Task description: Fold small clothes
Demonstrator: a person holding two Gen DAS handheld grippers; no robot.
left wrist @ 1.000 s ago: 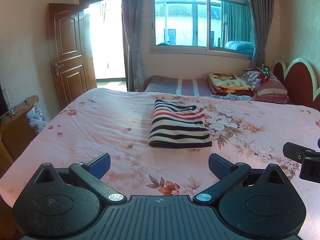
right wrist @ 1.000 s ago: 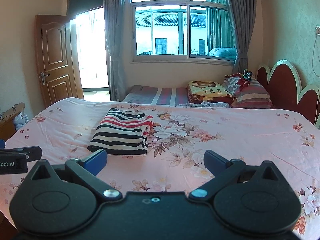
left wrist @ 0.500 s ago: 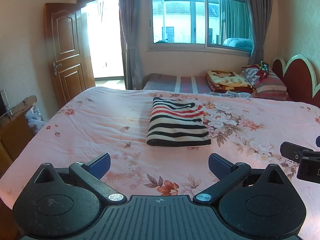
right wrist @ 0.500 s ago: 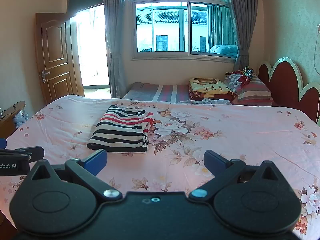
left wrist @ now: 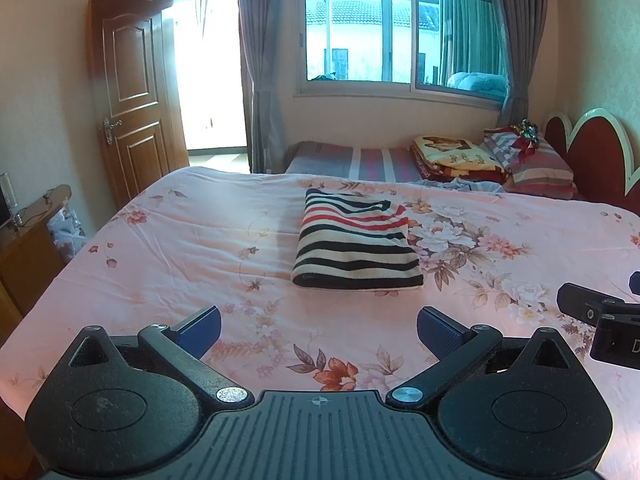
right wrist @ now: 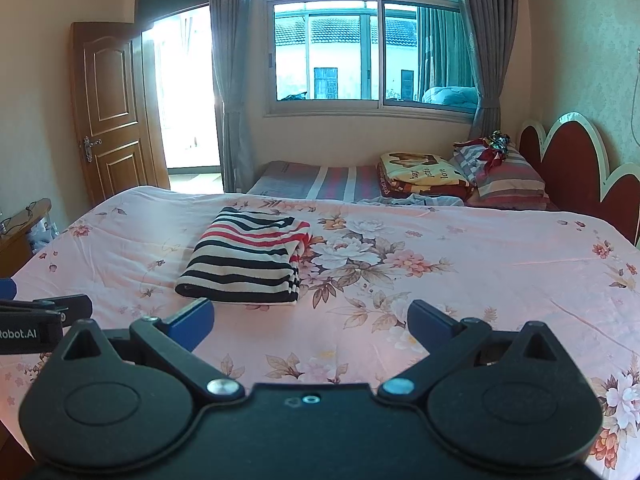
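Observation:
A folded striped garment (left wrist: 356, 246) in black, cream and red lies flat on the pink floral bedspread (left wrist: 180, 248), near the bed's middle. My left gripper (left wrist: 319, 330) hovers open over the bed's near side, well short of the garment, nothing between its blue pads. In the right wrist view the same striped garment (right wrist: 248, 258) lies ahead and to the left. My right gripper (right wrist: 310, 322) is open and empty above the bedspread (right wrist: 460, 264). Each gripper shows at the edge of the other's view.
A second bed with a striped sheet (left wrist: 360, 160), folded blankets (left wrist: 456, 158) and pillows (left wrist: 536, 164) lies beyond. A red headboard (right wrist: 576, 172) stands at the right. An open wooden door (left wrist: 134, 92) and a wooden cabinet (left wrist: 28, 240) are at the left.
Both grippers have drawn back slightly from the bed and tilted a little; the garment sits a bit higher in both views. Jaws stay open, and the garment has not moved.

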